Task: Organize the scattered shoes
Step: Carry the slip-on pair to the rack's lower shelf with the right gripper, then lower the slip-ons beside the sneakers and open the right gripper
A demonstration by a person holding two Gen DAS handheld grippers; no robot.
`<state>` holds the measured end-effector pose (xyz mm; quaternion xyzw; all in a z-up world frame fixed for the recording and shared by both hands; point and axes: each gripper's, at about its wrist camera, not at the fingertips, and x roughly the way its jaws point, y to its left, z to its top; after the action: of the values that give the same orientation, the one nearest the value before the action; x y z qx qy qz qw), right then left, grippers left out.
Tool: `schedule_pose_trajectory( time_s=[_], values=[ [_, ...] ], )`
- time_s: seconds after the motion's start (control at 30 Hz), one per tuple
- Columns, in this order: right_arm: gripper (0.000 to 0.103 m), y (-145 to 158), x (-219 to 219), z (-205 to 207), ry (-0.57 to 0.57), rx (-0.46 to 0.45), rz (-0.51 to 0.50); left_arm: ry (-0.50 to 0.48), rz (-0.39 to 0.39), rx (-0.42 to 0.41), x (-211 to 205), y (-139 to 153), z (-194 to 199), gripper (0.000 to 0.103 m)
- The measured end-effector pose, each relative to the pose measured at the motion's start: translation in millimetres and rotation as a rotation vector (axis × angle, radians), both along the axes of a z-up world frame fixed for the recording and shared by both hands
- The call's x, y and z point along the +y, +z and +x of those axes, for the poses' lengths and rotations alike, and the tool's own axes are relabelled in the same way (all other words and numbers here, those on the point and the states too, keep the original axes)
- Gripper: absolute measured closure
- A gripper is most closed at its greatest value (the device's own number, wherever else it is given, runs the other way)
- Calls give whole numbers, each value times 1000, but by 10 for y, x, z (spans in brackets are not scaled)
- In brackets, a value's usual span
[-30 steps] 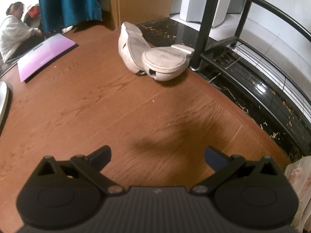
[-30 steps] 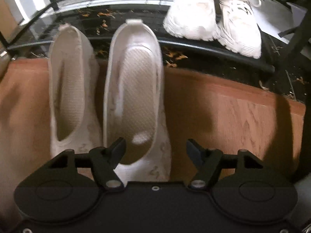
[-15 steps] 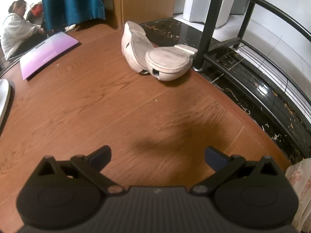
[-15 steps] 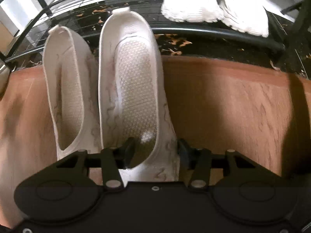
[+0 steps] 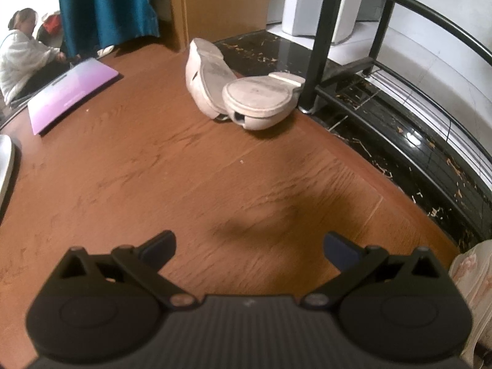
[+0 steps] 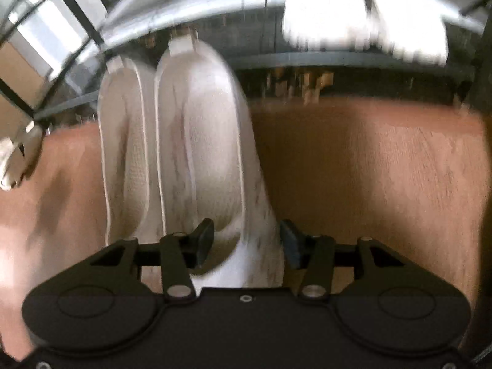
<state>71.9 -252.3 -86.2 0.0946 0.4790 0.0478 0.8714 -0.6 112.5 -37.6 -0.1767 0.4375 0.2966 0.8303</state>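
Left wrist view: the left claw (image 5: pixel 249 246) hangs wide open over bare wooden floor (image 5: pixel 153 169), holding nothing. Two pale slippers (image 5: pixel 243 87) lie tumbled at upper centre, soles showing, one leaning on the other beside the black rack leg (image 5: pixel 319 40). Their long axes cross, so a grab at one could drag its mate along.

Right wrist view, blurred: the right claw (image 6: pixel 247 241) straddles the near end wall of the right-hand white shoe (image 6: pixel 203 141), jaws about half open and just widened after closing; whether the pads press is unclear. Shoe and its twin (image 6: pixel 126 160) run lengthwise from bottom toward the rack at top. Such a thin-edge hold could slip or twist the pair apart.
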Motion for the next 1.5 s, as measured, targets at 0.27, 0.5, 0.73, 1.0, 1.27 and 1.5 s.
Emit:
schedule_pose_trajectory(
  time_s=[0.27,0.5,0.73,1.0,1.27,1.5],
  values=[
    [15,443,398,-171,120,-387,-44,-39,6,4,-88,-31,54,1],
    [27,193,665,172,97,-366,-104,-104,11,19,-176,-119,142,1],
    [35,-90,699,397,79,-324,-108,-81,-44,83,-153,-345,309,1],
    [77,-112,827,462,-5,-341,-116,-55,-2,29,-391,-445,597,1],
    [92,-125,865,427,-9,-368,-186,-142,-19,63,-421,-651,844,1],
    [93,-3,885,293,-42,-402,-188,-144,-44,84,-422,-711,863,1]
  ],
)
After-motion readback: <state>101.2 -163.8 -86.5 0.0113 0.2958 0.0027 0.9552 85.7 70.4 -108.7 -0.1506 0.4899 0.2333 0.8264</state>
